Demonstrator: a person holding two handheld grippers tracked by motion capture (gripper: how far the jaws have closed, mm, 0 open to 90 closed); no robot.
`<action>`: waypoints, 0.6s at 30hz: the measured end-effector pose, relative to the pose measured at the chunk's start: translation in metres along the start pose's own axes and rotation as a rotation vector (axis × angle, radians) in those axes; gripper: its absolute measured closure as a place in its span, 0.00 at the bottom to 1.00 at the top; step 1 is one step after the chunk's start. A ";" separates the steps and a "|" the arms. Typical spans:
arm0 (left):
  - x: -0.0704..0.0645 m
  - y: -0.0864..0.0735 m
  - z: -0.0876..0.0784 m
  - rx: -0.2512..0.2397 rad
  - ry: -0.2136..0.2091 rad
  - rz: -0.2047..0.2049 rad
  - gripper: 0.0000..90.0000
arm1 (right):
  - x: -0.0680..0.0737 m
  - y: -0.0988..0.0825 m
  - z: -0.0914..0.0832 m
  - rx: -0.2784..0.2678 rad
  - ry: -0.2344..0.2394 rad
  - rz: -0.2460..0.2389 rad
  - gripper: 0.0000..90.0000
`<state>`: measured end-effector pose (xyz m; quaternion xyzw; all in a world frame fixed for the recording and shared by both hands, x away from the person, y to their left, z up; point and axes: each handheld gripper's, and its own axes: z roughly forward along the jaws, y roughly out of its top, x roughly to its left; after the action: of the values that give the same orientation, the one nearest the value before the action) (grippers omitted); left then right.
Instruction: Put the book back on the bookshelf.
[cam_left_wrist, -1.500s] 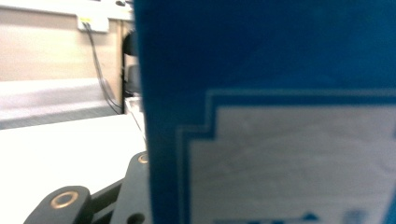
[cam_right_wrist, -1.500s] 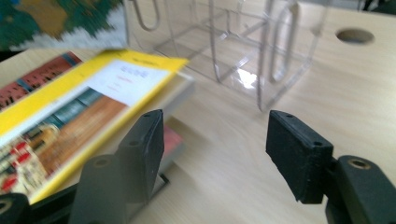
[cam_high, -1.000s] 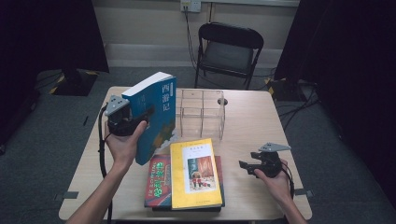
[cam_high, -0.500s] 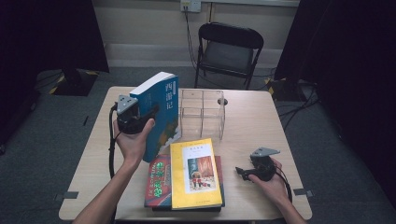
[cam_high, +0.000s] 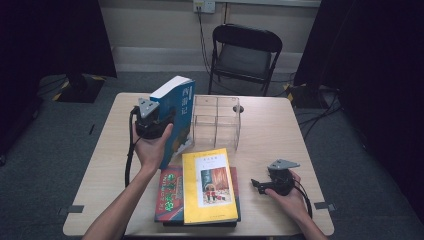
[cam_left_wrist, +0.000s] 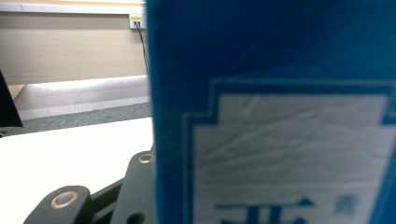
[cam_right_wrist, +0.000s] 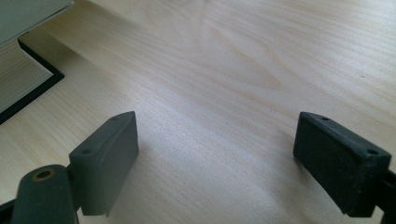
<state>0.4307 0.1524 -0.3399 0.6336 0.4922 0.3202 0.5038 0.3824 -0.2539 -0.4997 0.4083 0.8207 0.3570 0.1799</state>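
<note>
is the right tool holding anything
No: in the right gripper view the right tool has its jaws wide apart over the bare table, with nothing between them.

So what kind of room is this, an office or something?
More likely a recording studio or lab corner: black curtains hang on both sides, cables trail over the grey carpet, and one wooden table with a folding chair stands against a bare wall.

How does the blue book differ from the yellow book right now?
The blue book is held upright in the left gripper; the yellow book lies flat on the stack, untouched. The blue one looks much thicker, the yellow one thin. The blue one stands beside the clear organizer; the yellow one lies nearer the person.
</note>
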 end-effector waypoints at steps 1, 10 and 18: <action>-0.001 0.000 0.003 0.001 0.006 -0.003 0.68 | 0.000 0.000 0.000 0.000 0.000 0.000 0.16; -0.001 0.005 0.027 0.027 0.051 -0.022 0.68 | 0.000 0.000 0.000 0.000 0.000 0.000 0.15; -0.004 0.008 0.055 0.028 0.068 -0.020 0.68 | 0.000 0.000 0.000 -0.001 0.000 0.000 0.15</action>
<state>0.4816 0.1312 -0.3482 0.6247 0.5196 0.3294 0.4809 0.3826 -0.2540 -0.4997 0.4082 0.8206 0.3574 0.1798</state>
